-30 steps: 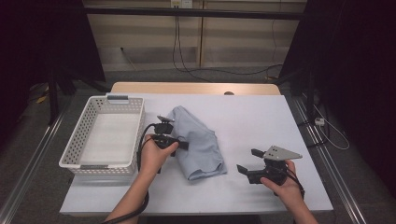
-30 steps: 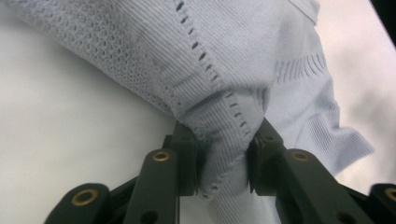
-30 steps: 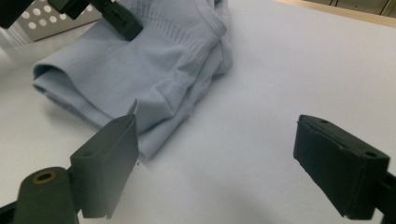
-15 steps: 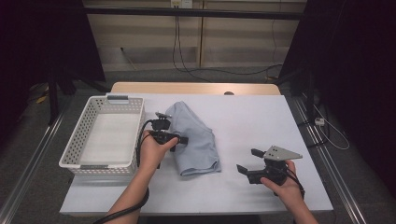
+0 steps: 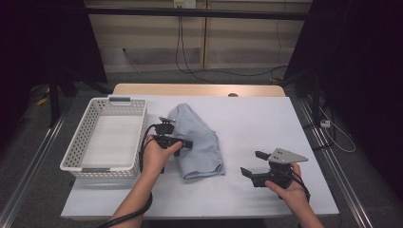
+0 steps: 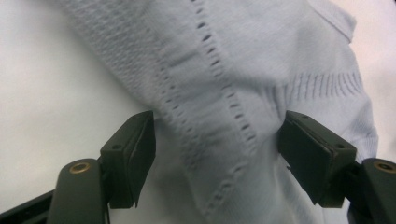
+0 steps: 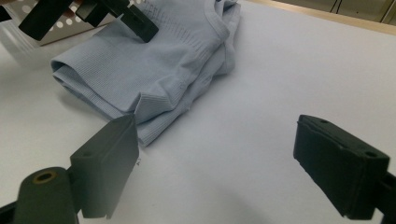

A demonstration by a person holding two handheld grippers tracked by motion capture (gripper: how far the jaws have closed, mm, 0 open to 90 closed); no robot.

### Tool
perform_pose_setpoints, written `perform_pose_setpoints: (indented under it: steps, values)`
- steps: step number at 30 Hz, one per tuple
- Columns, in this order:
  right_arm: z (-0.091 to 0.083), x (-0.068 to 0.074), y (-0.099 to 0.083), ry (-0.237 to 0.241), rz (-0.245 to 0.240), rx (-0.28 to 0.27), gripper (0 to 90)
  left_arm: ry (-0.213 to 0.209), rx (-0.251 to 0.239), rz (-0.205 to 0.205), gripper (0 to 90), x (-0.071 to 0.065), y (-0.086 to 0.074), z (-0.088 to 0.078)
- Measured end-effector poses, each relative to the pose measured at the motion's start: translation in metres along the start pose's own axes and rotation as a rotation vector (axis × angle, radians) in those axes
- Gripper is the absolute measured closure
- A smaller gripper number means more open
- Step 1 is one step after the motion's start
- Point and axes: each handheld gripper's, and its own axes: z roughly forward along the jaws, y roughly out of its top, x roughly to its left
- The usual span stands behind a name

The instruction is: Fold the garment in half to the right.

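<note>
Two grippers work a folded light-blue garment (image 5: 197, 142) lying mid-tabletop (image 5: 266, 123) beside the white basket (image 5: 107, 137). Left gripper (image 6: 215, 154) has just been opening its jaws, knit fabric between them but unpinched; right gripper (image 5: 252, 164) waits wide open, empty. Likely next: regrasp and lift toward the basket.

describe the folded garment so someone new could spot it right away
On the white table, look just right of the white slatted basket. The pale blue knit garment lies folded there, the only soft thing, with the left gripper over its edge.
</note>
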Motion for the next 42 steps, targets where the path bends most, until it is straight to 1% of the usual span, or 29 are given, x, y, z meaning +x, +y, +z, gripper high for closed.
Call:
perform_pose_setpoints:
  steps: [2, 3, 4, 5, 6, 8, 9, 10, 11, 13, 14, 15, 16, 18, 19, 20, 25, 28, 29, 30, 32, 34, 35, 39, 42]
  values:
    - [0.000, 0.000, 0.000, 0.001, -0.001, -0.001, 13.9, 0.002, 0.005, -0.008, 27.7, -0.001, 0.000, 0.002]
    - [0.000, 0.000, 0.000, 0.001, -0.004, -0.002, 13.9, -0.008, 0.009, -0.020, 29.2, -0.001, 0.000, 0.002]
    - [0.000, 0.000, 0.000, 0.002, -0.005, -0.002, 13.9, -0.026, 0.013, -0.042, 33.8, -0.002, 0.000, 0.003]
    - [-0.001, 0.000, 0.000, 0.001, -0.004, -0.001, 13.9, -0.038, 0.023, -0.052, 40.4, -0.003, -0.001, 0.004]
    - [-0.001, 0.000, 0.000, 0.000, -0.005, -0.003, 13.9, -0.030, 0.023, -0.035, 44.1, -0.005, -0.001, 0.006]
    - [-0.002, 0.000, 0.000, -0.002, -0.003, 0.001, 13.9, -0.031, 0.022, -0.034, 49.2, -0.008, 0.000, 0.009]
    - [-0.002, 0.000, -0.001, -0.003, -0.004, 0.000, 13.9, -0.024, 0.017, -0.042, 52.0, -0.010, 0.000, 0.011]
    - [-0.003, 0.000, -0.001, -0.004, -0.004, 0.000, 13.9, -0.017, 0.023, -0.035, 54.5, -0.011, 0.001, 0.011]
    - [-0.003, 0.000, -0.001, -0.008, -0.005, -0.001, 13.9, -0.016, 0.023, -0.044, 56.8, -0.012, 0.002, 0.012]
    - [-0.004, -0.001, -0.001, -0.010, -0.004, -0.003, 13.9, -0.023, 0.025, -0.059, 65.3, -0.012, 0.002, 0.013]
    - [-0.005, -0.001, -0.001, -0.012, -0.002, -0.003, 13.9, -0.029, 0.021, -0.073, 69.5, -0.013, 0.003, 0.013]
    - [-0.005, -0.001, -0.001, -0.012, -0.002, -0.003, 13.9, -0.025, 0.023, -0.073, 71.5, -0.013, 0.003, 0.013]
    - [-0.005, -0.001, -0.001, -0.012, -0.002, -0.003, 13.9, -0.027, 0.028, -0.065, 72.6, -0.014, 0.004, 0.012]
    - [-0.005, -0.002, -0.001, -0.012, 0.000, -0.006, 13.7, -0.029, 0.029, -0.058, 73.9, -0.016, 0.006, 0.011]
    - [-0.005, -0.002, -0.001, -0.012, 0.000, -0.006, 13.5, -0.034, 0.033, -0.066, 74.2, -0.017, 0.007, 0.009]
    - [-0.004, -0.002, -0.001, -0.011, -0.001, -0.006, 13.2, -0.037, 0.034, -0.061, 74.4, -0.017, 0.008, 0.007]
    - [-0.004, -0.001, -0.001, -0.009, 0.006, -0.010, 12.1, -0.057, 0.047, -0.065, 74.6, -0.022, 0.015, -0.002]
    - [-0.004, -0.001, -0.001, -0.008, 0.010, -0.012, 11.6, -0.059, 0.072, -0.065, 74.6, -0.023, 0.020, -0.008]
    - [-0.004, -0.001, -0.001, -0.008, 0.009, -0.012, 11.5, -0.058, 0.076, -0.067, 74.7, -0.023, 0.022, -0.010]
    - [-0.004, -0.001, -0.001, -0.008, 0.009, -0.011, 11.4, -0.056, 0.085, -0.059, 74.7, -0.023, 0.023, -0.012]
    - [-0.004, -0.001, -0.001, -0.009, 0.011, -0.015, 11.2, -0.053, 0.095, -0.055, 74.7, -0.024, 0.026, -0.017]
    - [-0.005, -0.001, 0.000, -0.008, 0.013, -0.019, 10.9, -0.055, 0.106, -0.059, 74.7, -0.024, 0.029, -0.021]
    - [-0.005, -0.001, 0.000, -0.008, 0.013, -0.019, 10.9, -0.048, 0.113, -0.049, 74.7, -0.024, 0.031, -0.023]
    - [-0.004, -0.001, 0.000, -0.008, 0.013, -0.020, 10.5, -0.041, 0.128, -0.043, 74.7, -0.025, 0.035, -0.029]
    - [-0.005, -0.001, 0.000, -0.006, 0.013, -0.021, 10.1, -0.033, 0.151, -0.034, 74.7, -0.024, 0.038, -0.034]
